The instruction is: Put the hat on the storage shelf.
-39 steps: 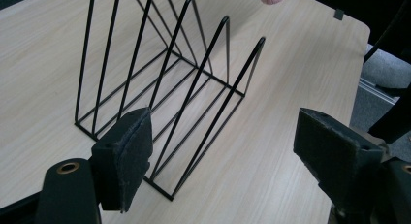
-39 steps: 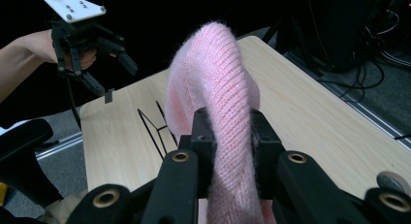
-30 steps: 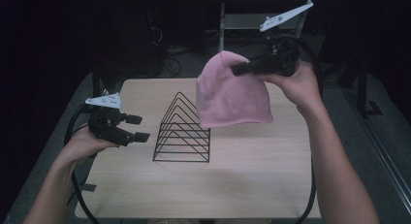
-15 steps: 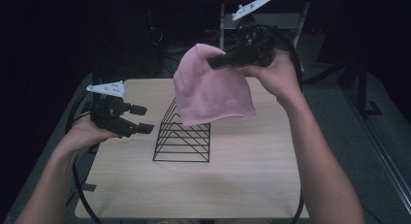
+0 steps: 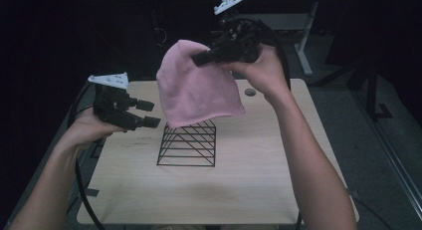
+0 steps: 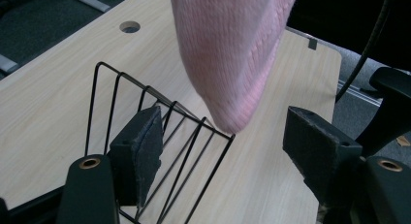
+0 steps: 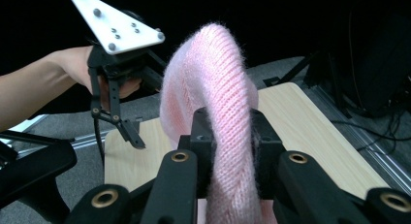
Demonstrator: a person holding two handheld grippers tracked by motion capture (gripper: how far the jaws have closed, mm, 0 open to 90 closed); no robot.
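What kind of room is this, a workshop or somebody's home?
Probably a lab or workshop set up for recording, not a home. A bare wooden table with a cable hole stands in a dark room, cables trail across the floor, and each hand works a hand-held gripper bearing a marker plate.

- No writing, label, brand, number or sign can be read anywhere in these views.
- The pink knit hat (image 5: pixel 199 90) carries no tag or logo that I can make out.
- The tabletop (image 5: pixel 259 185) is bare, unmarked wood.
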